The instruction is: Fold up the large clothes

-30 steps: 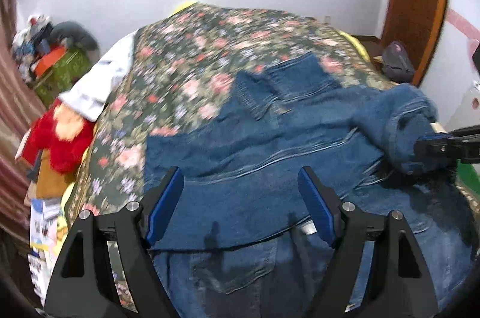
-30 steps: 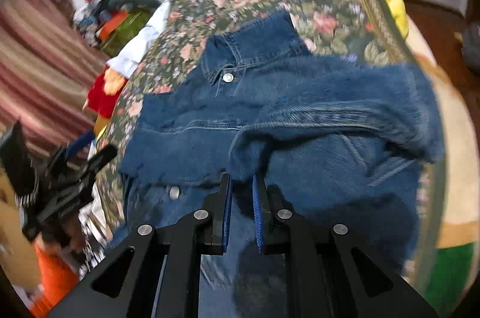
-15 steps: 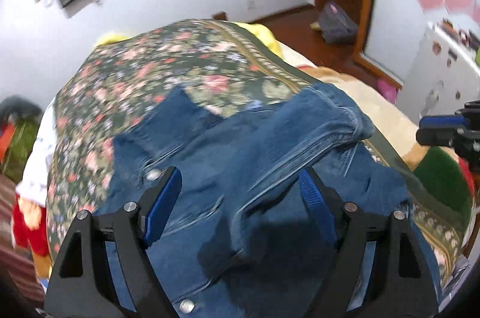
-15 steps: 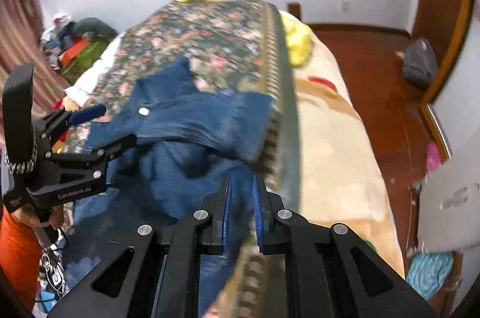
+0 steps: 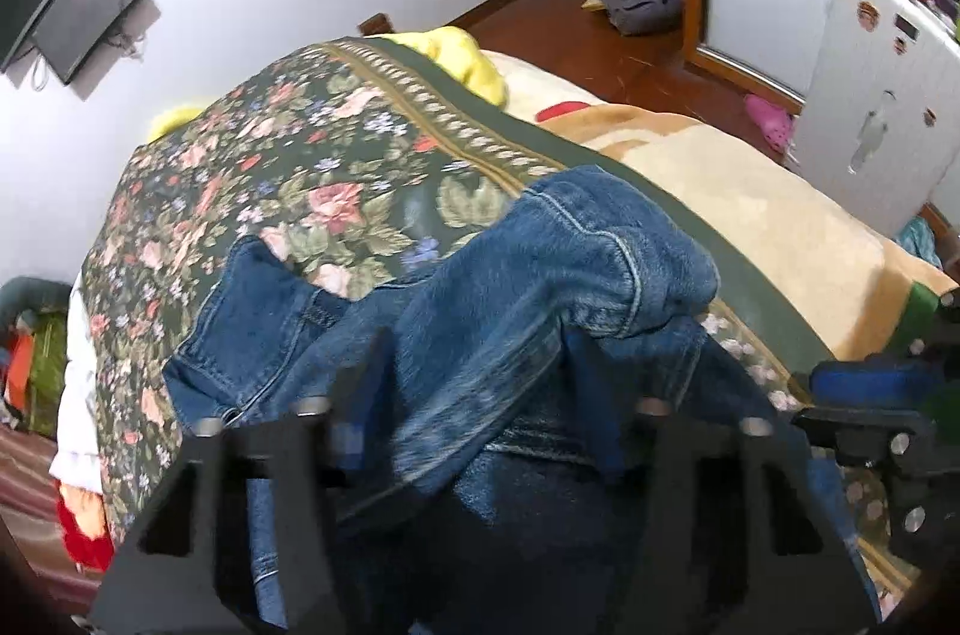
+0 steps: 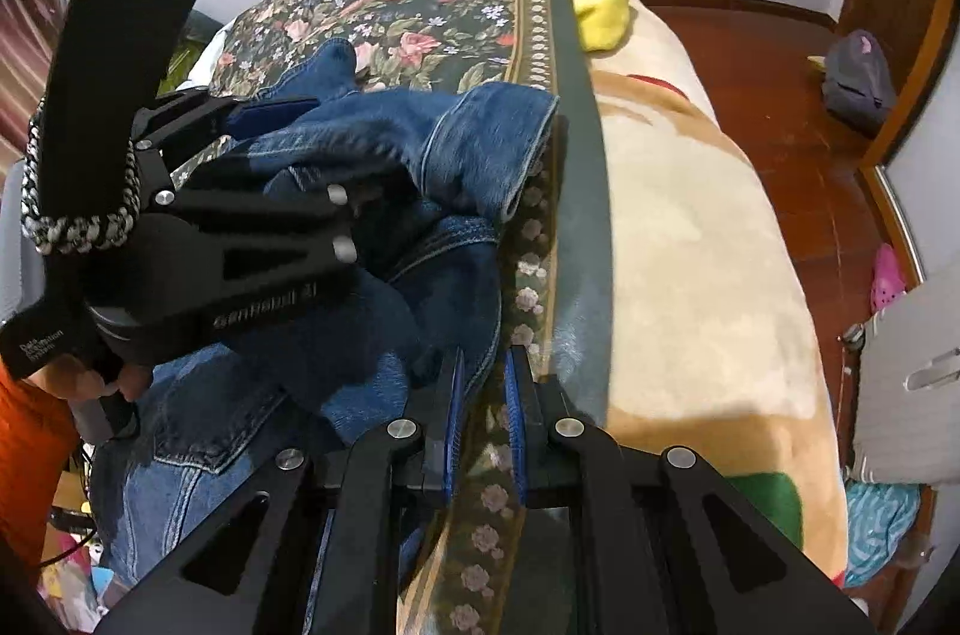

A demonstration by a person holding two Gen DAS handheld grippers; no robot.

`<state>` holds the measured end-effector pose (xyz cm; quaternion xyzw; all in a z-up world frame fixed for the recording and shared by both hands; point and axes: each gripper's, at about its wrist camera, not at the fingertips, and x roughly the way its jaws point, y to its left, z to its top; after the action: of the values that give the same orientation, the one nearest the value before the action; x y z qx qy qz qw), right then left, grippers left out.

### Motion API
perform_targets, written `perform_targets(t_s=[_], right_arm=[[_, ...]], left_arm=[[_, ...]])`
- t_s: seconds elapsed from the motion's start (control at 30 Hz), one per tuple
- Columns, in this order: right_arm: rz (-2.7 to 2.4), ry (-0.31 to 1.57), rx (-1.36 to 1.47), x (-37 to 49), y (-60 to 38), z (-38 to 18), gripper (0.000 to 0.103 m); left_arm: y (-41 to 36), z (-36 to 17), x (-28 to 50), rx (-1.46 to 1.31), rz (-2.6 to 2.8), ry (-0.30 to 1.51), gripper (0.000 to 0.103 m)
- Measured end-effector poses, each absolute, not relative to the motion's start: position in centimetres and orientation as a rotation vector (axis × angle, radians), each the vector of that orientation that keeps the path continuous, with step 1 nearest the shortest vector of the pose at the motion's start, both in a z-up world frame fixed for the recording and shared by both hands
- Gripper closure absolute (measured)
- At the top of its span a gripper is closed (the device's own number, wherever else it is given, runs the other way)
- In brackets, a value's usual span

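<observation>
The left gripper [image 5: 474,389] has its jaws around the bunched sleeve of the blue denim jacket [image 5: 528,287]; they have just been closing from wide, and blur hides whether the pads press the cloth yet. The right gripper [image 6: 480,413] is clenched with nothing between its 2 blue pads; a second ago it pinched that sleeve, and now it hovers just right of the jacket's hem, over the flowered border of the dark green floral bedspread [image 6: 420,5]. So the sleeve is passing from 1 hand to the other. The jacket lies rumpled on the near left part of the bed, the cream blanket [image 6: 690,245] to its right. Folding looks barely started.
</observation>
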<state>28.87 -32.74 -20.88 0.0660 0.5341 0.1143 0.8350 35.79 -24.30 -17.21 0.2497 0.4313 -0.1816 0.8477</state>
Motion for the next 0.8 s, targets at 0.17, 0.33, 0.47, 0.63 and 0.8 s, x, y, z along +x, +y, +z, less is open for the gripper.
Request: perform_targets(t_s=[0.17,0.33,0.47,0.63,0.8], right_arm=[[0.247,1.130,0.154,29.9,-32.3,-20.7,0.093],[0.263,1.140,0.126,30.7,-30.8,-21.0,0.093],[0.255,1.192,0.036,31.1,-28.4,-23.2,0.093],[0.235,1.171,-0.094,30.4,-26.5,-24.2,0.093],[0.230,1.193,-0.077,30.8,-26.8,-24.3,0.093]], left_arm=[[-22.1,-15.0,36.2,0.411,-0.356,0.895,0.076],[-17.0,-10.0,36.1,0.198,-0.366,0.845,0.088],[-11.3,-7.3,35.5,0.078,-0.326,0.799,0.089],[-4.2,-9.6,34.2,0.012,-0.222,0.859,0.089],[3.7,-15.7,32.2,-0.175,-0.177,1.015,0.072]])
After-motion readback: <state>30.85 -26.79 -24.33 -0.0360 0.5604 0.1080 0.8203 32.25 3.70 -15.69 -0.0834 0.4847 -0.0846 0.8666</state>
